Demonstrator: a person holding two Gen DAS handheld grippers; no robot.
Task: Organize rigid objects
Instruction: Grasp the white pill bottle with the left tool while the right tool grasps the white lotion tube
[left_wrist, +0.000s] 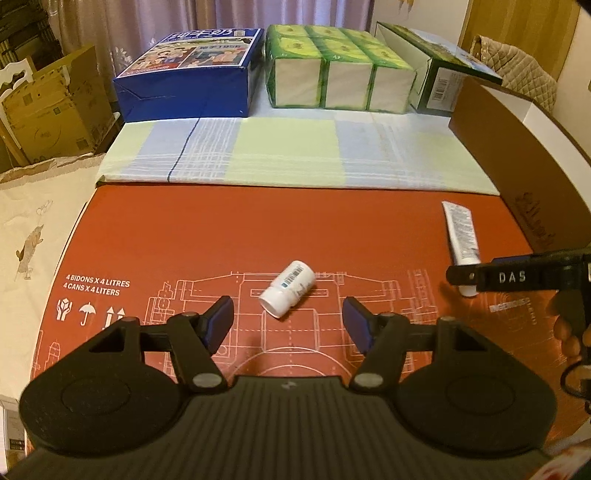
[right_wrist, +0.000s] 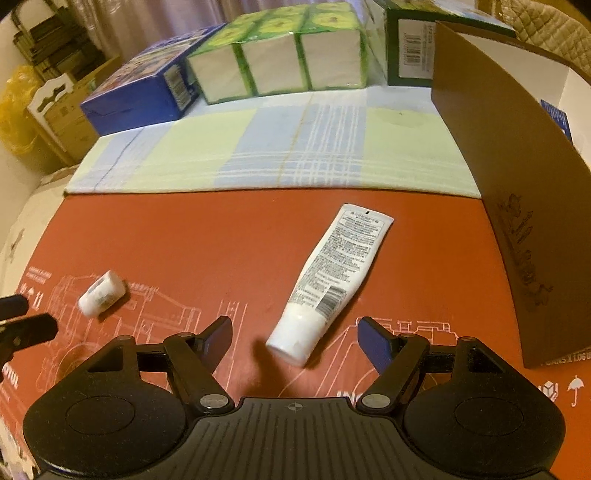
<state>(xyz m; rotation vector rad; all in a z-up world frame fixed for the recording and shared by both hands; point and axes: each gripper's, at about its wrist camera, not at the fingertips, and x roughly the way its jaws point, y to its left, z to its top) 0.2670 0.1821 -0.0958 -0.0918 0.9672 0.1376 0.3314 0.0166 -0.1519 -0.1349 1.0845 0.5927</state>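
Observation:
A small white pill bottle (left_wrist: 287, 288) lies on its side on the red cardboard sheet (left_wrist: 184, 240), just ahead of my open, empty left gripper (left_wrist: 288, 314). It also shows in the right wrist view (right_wrist: 102, 293) at the far left. A white tube (right_wrist: 330, 280) with printed text lies on the sheet, cap toward me, just ahead of my open, empty right gripper (right_wrist: 294, 332). In the left wrist view the tube (left_wrist: 461, 232) lies at the right, partly behind the right gripper's black finger (left_wrist: 480, 277).
A checked cloth (left_wrist: 295, 155) lies beyond the red sheet. Behind it stand a blue box (left_wrist: 188, 77), a green tissue pack (left_wrist: 340, 70) and a green carton (left_wrist: 439, 66). A tall brown cardboard wall (right_wrist: 517, 192) stands at the right. Cardboard boxes (left_wrist: 48, 110) sit at the left.

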